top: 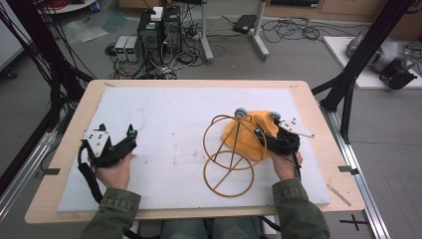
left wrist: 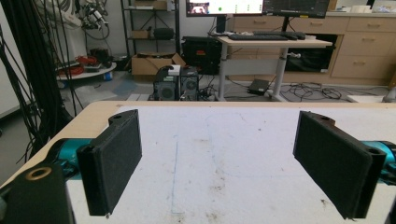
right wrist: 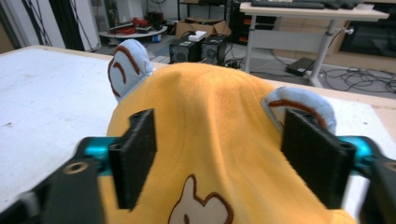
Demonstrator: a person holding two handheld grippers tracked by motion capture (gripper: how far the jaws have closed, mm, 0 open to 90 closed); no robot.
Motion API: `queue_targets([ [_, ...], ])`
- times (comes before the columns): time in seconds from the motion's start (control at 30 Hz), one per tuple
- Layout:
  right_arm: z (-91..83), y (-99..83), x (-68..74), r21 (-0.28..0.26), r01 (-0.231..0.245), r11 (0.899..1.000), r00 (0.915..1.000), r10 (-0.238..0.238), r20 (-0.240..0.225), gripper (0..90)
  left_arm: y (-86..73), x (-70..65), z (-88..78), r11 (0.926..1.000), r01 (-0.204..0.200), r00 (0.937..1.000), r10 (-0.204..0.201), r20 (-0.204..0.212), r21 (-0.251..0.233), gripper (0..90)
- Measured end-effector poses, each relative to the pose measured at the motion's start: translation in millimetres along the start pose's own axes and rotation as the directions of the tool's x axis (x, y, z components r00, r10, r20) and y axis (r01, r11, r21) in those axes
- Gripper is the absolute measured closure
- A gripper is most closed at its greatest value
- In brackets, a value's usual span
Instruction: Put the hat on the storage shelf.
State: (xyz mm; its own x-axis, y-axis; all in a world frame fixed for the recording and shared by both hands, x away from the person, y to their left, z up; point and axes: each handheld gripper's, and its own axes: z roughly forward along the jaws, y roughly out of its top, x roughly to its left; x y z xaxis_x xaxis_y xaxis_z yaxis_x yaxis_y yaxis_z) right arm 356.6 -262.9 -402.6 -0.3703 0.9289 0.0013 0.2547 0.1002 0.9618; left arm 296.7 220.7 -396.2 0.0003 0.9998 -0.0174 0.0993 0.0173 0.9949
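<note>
An orange plush cap (top: 244, 137) with two pale blue ears (top: 241, 112) sits draped over a stand of thin brown rings (top: 230, 172), right of the board's middle. My right gripper (top: 266, 135) is pushed up to the cap from its near right side. In the right gripper view the orange cap (right wrist: 219, 107) bulges between the wide-apart jaws of the right gripper (right wrist: 224, 154), which is open, and one ear (right wrist: 127, 65) stands beyond the left jaw. At the left of the board my left gripper (top: 117, 130) rests open; the left gripper (left wrist: 233, 158) has nothing between its jaws.
A white foam board (top: 169, 114) covers the wooden table (top: 74, 129). Computer boxes and cables (top: 159, 30) stand on the floor beyond the far edge. A black frame post (top: 348, 84) rises off the table's right side.
</note>
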Motion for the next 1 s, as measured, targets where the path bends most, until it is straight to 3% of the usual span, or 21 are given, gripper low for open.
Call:
queue_targets([
  [0.17, 3.7, -5.8, 3.4, 0.014, 0.007, 1.000, 0.9999, -0.007, -0.012, 43.3, 0.0, -0.5, 0.2, 1.0000, -0.002, 1.0000, 0.002, 0.002, -0.001, 15.8],
  [0.23, 5.0, -7.7, 3.9, 0.006, 0.008, 1.000, 1.0000, -0.008, 0.002, 58.6, 0.0, -0.6, 0.2, 1.0000, -0.001, 1.0000, 0.001, 0.003, -0.002, 15.8],
  [0.3, 4.9, -7.8, 4.0, 0.004, -0.003, 1.000, 1.0000, 0.002, 0.005, 63.3, -0.1, -0.7, 0.3, 1.0000, -0.002, 1.0000, 0.002, 0.004, -0.001, 15.8],
  [0.37, 4.3, -8.1, 2.6, -0.003, -0.004, 1.000, 0.9999, 0.004, 0.010, 73.5, -0.1, -0.5, 0.5, 1.0000, -0.002, 1.0000, 0.002, 0.005, -0.001, 15.8],
  [0.4, 3.2, -8.4, 1.5, -0.011, -0.006, 1.000, 1.0000, 0.006, 0.006, 86.8, -0.1, -0.7, 0.5, 1.0000, -0.001, 1.0000, 0.001, 0.005, -0.001, 15.8],
  [1.0, -1.2, -6.2, -0.4, -0.025, -0.036, 0.999, 0.9968, 0.038, 0.071, 89.8, 0.1, -0.3, 0.5, 1.0000, -0.001, 1.0000, 0.001, 0.006, -0.005, 15.9],
])
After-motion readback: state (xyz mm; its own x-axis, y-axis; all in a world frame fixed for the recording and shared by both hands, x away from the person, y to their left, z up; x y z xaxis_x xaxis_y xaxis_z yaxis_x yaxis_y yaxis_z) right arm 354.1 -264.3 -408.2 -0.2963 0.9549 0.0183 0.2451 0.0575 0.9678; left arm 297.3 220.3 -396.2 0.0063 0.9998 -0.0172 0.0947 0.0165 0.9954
